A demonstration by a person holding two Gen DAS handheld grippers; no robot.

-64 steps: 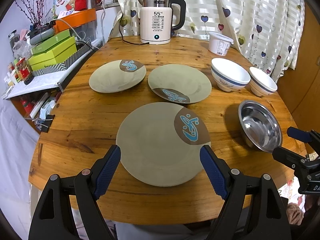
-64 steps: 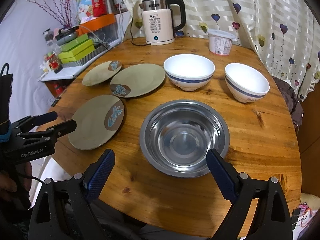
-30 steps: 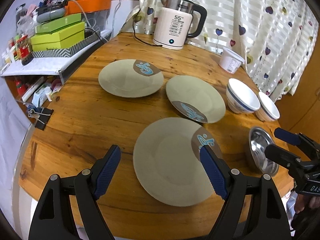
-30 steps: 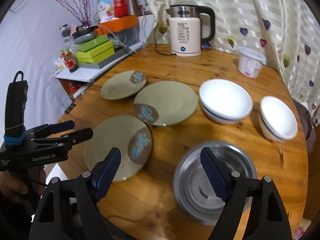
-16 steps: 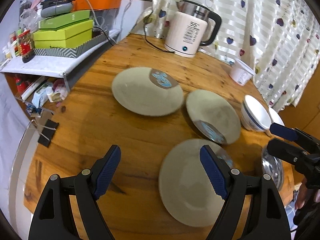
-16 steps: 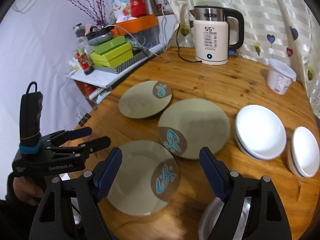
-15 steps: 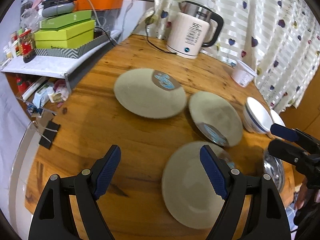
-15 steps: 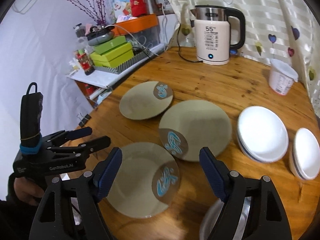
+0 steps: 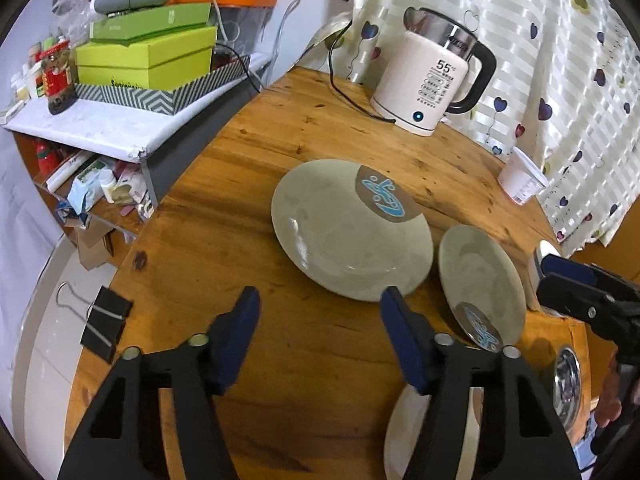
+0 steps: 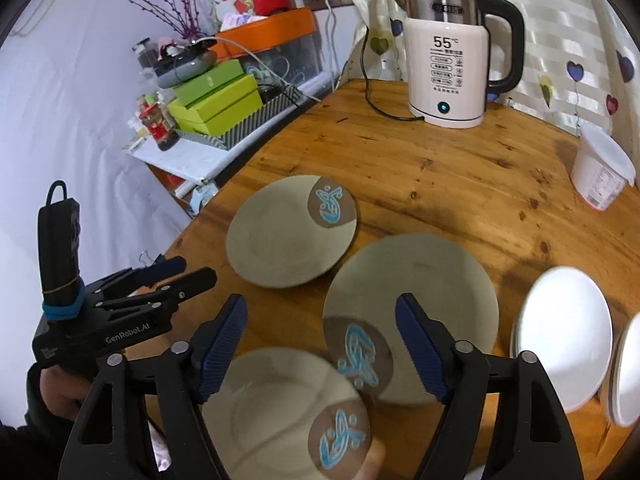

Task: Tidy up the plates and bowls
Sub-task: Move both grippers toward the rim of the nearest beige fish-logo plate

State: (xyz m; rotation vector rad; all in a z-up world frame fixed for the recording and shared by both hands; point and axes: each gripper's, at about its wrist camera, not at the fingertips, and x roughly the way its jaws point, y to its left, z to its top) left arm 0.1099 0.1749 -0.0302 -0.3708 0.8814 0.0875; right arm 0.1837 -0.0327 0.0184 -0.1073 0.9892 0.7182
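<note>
**Step in hand: approach to the first plate**

Both the left gripper (image 9: 318, 334) and right gripper (image 10: 320, 346) have fingers apart, empty. 3 round grey-green ceramic plates lie separately on the wooden table (image 9: 248, 184); the farthest plate (image 9: 352, 232) sits at 12 o'clock. Next: grip 1 rim, stack.

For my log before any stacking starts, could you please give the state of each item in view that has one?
Far plate: flat on table, unstacked.
Middle plate: flat, unstacked.
Near plate: flat, unstacked.
White bowl: upright, empty.
Kettle: lid shut, display 55.
Left gripper: open, empty.
Right gripper: open, empty.
</note>
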